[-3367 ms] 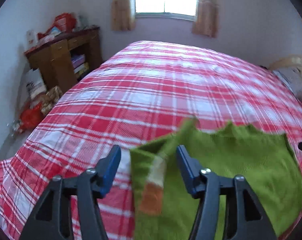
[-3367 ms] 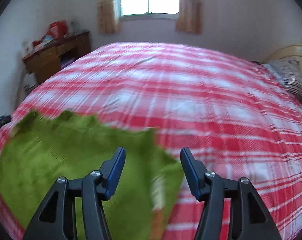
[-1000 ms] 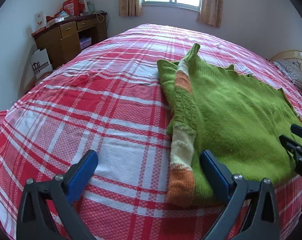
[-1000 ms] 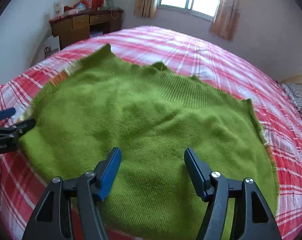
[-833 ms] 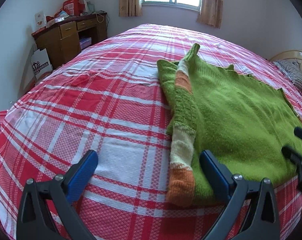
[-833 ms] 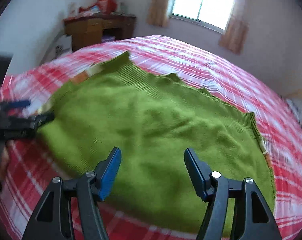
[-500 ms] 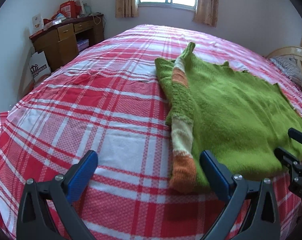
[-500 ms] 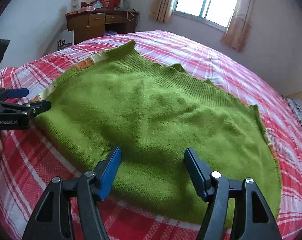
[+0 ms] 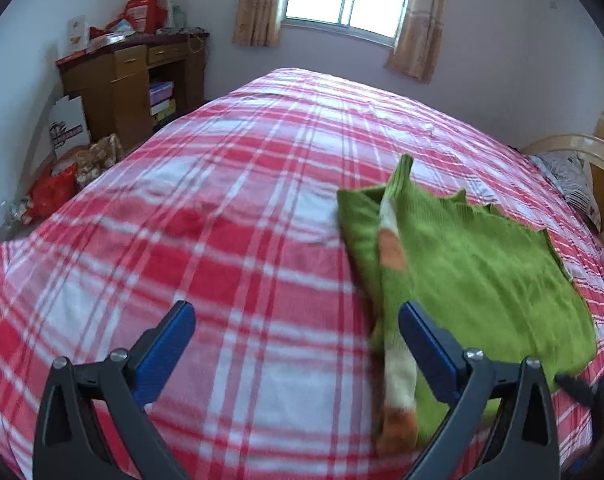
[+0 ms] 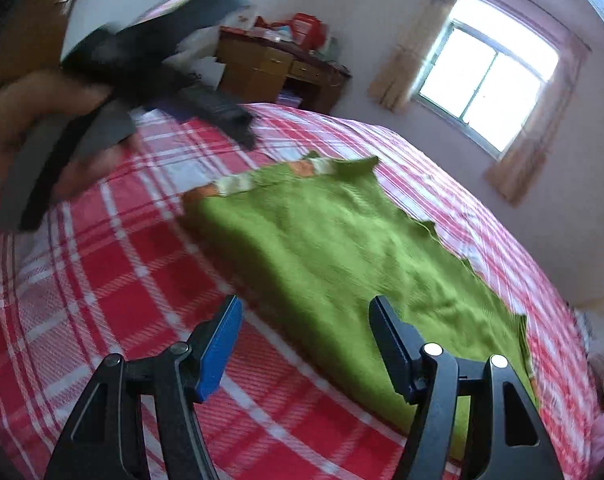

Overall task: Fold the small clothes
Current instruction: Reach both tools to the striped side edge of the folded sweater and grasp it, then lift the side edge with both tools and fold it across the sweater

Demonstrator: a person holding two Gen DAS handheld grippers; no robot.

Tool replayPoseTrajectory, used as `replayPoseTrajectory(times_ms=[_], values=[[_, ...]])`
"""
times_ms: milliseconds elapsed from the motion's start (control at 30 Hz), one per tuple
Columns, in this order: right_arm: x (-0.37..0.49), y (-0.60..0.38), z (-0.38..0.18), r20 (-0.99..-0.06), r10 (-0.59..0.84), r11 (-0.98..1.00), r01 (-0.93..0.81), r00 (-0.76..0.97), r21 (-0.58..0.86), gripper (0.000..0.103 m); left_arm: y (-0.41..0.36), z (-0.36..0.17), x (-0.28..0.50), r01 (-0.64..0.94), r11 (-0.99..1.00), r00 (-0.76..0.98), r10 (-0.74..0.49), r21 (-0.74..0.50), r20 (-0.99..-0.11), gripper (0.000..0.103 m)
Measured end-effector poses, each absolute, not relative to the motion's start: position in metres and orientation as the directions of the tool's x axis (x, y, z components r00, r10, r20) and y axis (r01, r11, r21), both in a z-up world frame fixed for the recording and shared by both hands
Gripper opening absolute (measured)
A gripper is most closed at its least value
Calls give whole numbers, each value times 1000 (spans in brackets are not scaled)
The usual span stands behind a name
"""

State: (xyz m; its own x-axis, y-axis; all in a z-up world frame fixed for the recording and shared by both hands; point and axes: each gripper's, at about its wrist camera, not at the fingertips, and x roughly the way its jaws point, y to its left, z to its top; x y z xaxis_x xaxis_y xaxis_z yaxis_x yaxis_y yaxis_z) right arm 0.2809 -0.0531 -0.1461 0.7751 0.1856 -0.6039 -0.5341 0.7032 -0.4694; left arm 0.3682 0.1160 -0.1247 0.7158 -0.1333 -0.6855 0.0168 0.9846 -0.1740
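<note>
since a second ago i have lifted the left gripper (image 9: 296,340) back from the green sweater (image 9: 481,276), which now lies farther off and to the right in its view. i have swung the right gripper (image 10: 303,338) sideways and rolled it; its view now tilts, its pads span the sweater's near edge over the plaid bedspread (image 10: 102,280), and my left hand (image 10: 30,128) looms blurred at upper left.
</note>
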Motion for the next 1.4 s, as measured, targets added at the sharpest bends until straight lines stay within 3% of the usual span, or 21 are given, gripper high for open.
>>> replayPoseTrajectory(times_ms=[333,633,767,867,900,933,1000,1033,1133,1200,1400], values=[[292,-6,-159,-588,184,648,-547,788,-531,67,86,-145,439,107,969,607,-241,-222,-757,97],[313,25,-168,-606,178,628,-563,776,-537,66,79,-145,469,140,959,591,-279,-245,-756,97],[318,33,-169,-608,186,620,-572,772,-537,66,74,-143,480,154,952,573,-305,-265,-761,90],[323,33,-170,-622,194,622,-586,758,-519,60,71,-145,489,161,949,554,-314,-271,-771,78],[324,34,-170,-630,197,623,-592,751,-511,50,70,-146,491,161,949,553,-313,-269,-772,71],[325,34,-171,-641,197,623,-599,742,-502,35,70,-146,492,171,948,554,-318,-269,-769,58],[325,35,-171,-657,206,626,-613,725,-481,27,70,-147,494,185,944,541,-330,-273,-773,39],[325,35,-171,-660,210,627,-617,721,-474,17,71,-147,494,187,938,535,-347,-292,-770,29],[323,32,-167,-665,225,639,-623,712,-451,11,79,-144,494,170,926,527,-374,-336,-763,11],[321,28,-165,-670,238,648,-629,704,-430,10,88,-144,495,151,896,507,-433,-418,-745,11],[321,14,-154,-676,282,687,-635,681,-353,8,84,-139,489,144,897,515,-429,-419,-742,10]])
